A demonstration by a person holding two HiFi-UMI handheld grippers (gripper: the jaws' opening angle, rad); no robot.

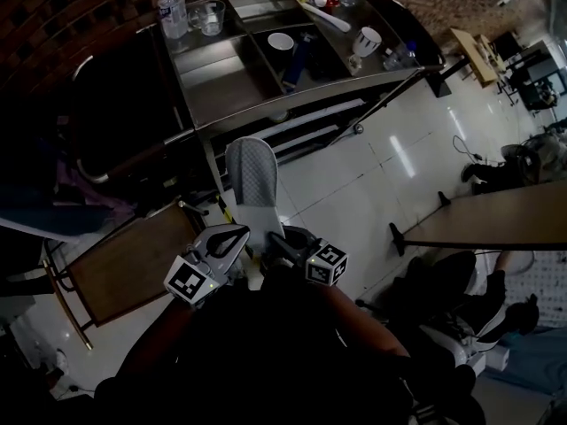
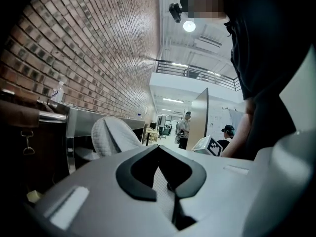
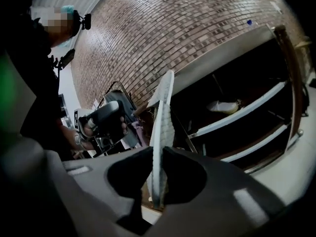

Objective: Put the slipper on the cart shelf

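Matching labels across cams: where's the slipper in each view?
Head view: slipper at centre, sole facing the camera, below the cart.
Left gripper view: slipper left of centre, rising beyond the fingers.
Right gripper view: slipper at centre, edge-on between the fingers.
Shared landmark: the metal cart.

Open workspace hall: brick wall (image 2: 98, 58), mezzanine railing (image 2: 197, 72), long desk (image 1: 505, 215).

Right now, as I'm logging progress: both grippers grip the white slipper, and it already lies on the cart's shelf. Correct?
Not quite. The left gripper and right gripper do grip the white slipper, but it does not lie on the cart shelf: the head view shows it held in the air short of the cart.
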